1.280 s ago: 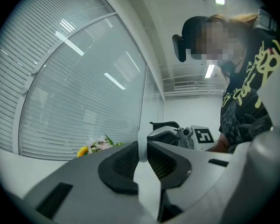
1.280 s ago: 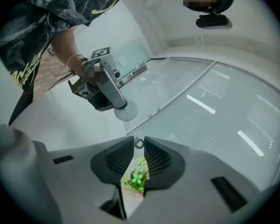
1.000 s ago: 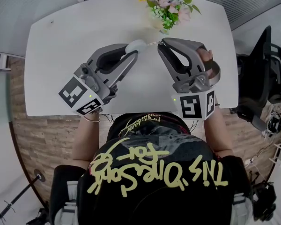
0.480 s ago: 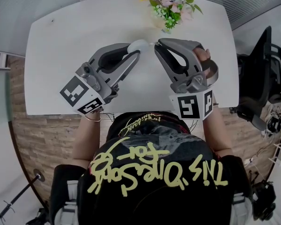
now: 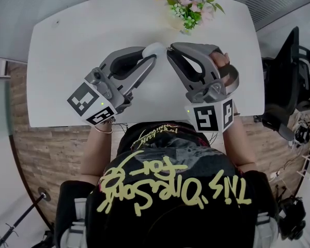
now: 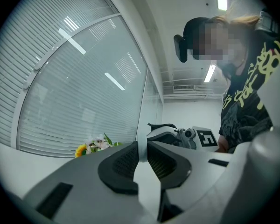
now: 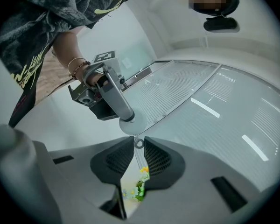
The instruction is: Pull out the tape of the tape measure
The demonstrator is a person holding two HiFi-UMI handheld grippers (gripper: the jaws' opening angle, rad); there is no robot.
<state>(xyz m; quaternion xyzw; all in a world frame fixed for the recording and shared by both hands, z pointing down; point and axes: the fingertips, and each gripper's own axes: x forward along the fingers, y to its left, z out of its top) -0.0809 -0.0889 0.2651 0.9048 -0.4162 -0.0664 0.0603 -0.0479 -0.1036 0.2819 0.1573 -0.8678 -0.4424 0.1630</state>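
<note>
Over the middle of the white rectangular tabletop [image 5: 57, 61], both tools meet nose to nose.

Grip state: the left tongs [image 6: 141, 149] are clamped on the small round white plastic tape measure [image 5: 155, 49], which sits edge-on between the pads. The right tongs [image 7: 138, 146] are pinched on the little metal pull ring [image 7: 138, 143] at the tape's end. The ring sits just beside the case, and almost no tape is drawn out yet.

Risks, left to right:
- The case is smooth and thin across the grip. A sharp tug could make it pivot or slide out of the left tongs.
- The ring is held only at the pad tips. A pull off the tape's line could pop it free, and the tape would likely snap back.
- The pink, white and yellow flowers [image 5: 187, 5] stand just past the meeting point at the far edge. Drifting forward would knock them.

Room:
- Left: a wide bare surface, the better side for travel.
- Near edge: close against the person's torso.
- Right: less tabletop, then its edge, with a black office chair [image 5: 287, 87] beyond. A level outward pull should clear it.
</note>
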